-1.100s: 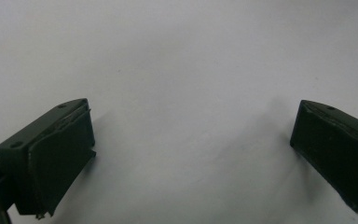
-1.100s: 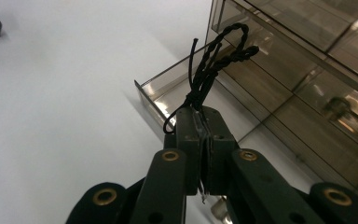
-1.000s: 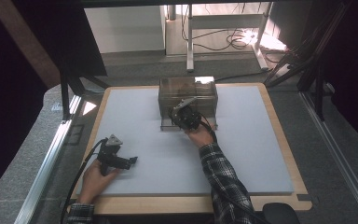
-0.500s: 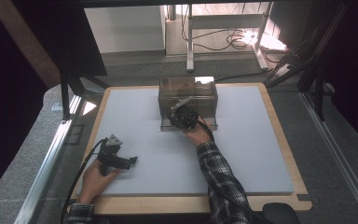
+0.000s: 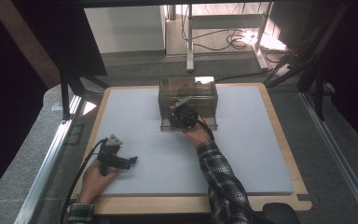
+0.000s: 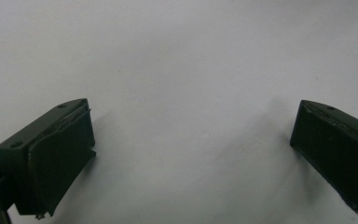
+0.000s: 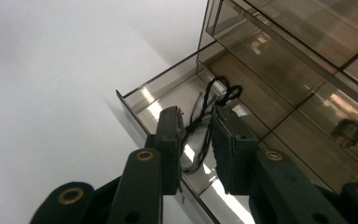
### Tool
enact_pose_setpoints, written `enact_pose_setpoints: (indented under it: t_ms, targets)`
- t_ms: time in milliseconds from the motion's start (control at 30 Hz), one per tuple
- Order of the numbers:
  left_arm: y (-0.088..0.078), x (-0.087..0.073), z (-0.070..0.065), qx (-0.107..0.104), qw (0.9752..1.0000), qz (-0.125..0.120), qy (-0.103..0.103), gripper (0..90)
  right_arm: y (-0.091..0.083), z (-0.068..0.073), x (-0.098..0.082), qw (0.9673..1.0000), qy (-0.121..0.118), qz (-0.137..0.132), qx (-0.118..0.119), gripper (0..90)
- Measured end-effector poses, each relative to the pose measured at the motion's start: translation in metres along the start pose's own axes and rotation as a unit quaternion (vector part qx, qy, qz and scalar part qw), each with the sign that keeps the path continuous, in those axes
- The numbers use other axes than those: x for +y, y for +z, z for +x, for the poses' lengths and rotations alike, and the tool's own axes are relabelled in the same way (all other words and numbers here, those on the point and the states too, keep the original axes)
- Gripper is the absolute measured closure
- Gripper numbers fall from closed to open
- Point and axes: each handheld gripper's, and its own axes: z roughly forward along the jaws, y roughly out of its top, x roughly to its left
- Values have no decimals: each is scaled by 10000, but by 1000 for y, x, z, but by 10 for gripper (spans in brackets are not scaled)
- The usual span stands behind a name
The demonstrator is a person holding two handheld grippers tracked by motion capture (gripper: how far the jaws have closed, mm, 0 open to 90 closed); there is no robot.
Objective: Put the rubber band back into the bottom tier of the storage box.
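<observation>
A smoked clear drawer cabinet [image 5: 189, 93] stands at the back middle of the white mat, with its lowest drawer [image 7: 163, 93] pulled out toward me. My right gripper [image 5: 181, 117] hovers over that open drawer. Its jaws have just been opening and now stand a little apart [image 7: 196, 112]. A thin black cord [image 7: 223, 91] hangs between them into the drawer, and the pads do not press on it. My left gripper [image 5: 131, 161] rests low at the front left of the mat. Its jaws [image 6: 193, 112] are spread wide with nothing between them.
The white mat [image 5: 251, 140] lies on a wooden board [image 5: 286, 140] with grey floor around it. A metal rail [image 5: 46, 163] runs along the left side. Desk legs and cables [image 5: 233, 39] lie beyond the far edge.
The right gripper has shifted slightly over the open drawer. The left hand has kept still.
</observation>
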Motion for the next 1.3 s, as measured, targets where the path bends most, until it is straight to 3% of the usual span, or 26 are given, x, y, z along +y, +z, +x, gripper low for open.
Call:
enact_pose_setpoints:
  t_ms: [767,1300]
  targets:
    - [0,0,0,-1,10000,1,-1,0,-9,1,2,9999,-116,-49,-109,610]
    - [0,0,0,-1,10000,0,-1,0,-24,-2,-6,9999,-18,-91,-103,583]
